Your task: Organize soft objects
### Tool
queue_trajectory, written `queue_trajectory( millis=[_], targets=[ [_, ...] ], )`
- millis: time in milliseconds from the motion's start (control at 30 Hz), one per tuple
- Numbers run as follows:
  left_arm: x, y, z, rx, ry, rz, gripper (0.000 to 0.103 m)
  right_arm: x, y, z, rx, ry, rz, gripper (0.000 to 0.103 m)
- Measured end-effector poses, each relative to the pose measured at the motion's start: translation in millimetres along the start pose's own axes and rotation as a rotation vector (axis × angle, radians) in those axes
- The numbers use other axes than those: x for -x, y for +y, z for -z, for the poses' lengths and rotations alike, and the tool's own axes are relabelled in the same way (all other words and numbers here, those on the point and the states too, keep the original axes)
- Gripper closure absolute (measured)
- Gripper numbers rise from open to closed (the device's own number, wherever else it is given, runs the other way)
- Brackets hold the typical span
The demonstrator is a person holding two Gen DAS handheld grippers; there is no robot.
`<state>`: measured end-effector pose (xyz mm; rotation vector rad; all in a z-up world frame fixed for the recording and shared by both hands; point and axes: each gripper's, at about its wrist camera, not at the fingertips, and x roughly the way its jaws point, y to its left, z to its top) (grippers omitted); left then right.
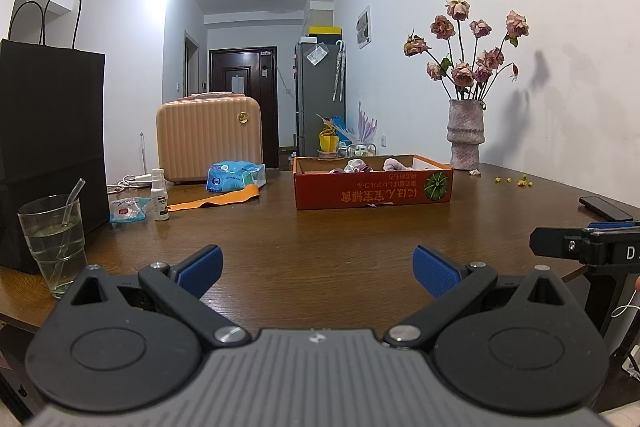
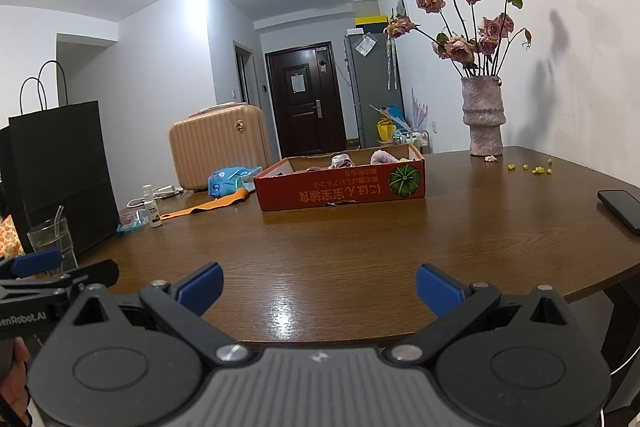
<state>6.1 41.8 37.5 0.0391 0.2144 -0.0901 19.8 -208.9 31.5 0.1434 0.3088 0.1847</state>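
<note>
A shallow red cardboard box (image 1: 374,189) (image 2: 340,189) with a watermelon print sits on the far half of the brown table (image 1: 320,239) (image 2: 360,239). Soft pink and white cloth items (image 1: 394,164) (image 2: 382,157) lie inside it, mostly hidden by the box wall. An orange fabric strip (image 1: 218,201) (image 2: 204,207) lies flat on the table left of the box. My left gripper (image 1: 318,273) is open and empty above the near table edge. My right gripper (image 2: 320,287) is open and empty, also at the near edge, far from the box.
A black paper bag (image 1: 48,147) (image 2: 60,171), a glass of water with a straw (image 1: 54,243) (image 2: 54,239), a spray bottle (image 1: 160,195), tissue packs (image 1: 236,177) and a peach suitcase (image 1: 210,137) stand at the left. A vase of dried roses (image 1: 466,135) (image 2: 482,115) and a phone (image 2: 622,209) are at the right.
</note>
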Motion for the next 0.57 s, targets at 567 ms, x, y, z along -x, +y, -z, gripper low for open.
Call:
queue_trajectory(
  millis=[567],
  targets=[
    [5.0,-2.0,-0.1,-0.001,-0.016,-0.005,0.0,1.9,0.8,0.9,0.009,-0.011,-0.006,0.0]
  ],
)
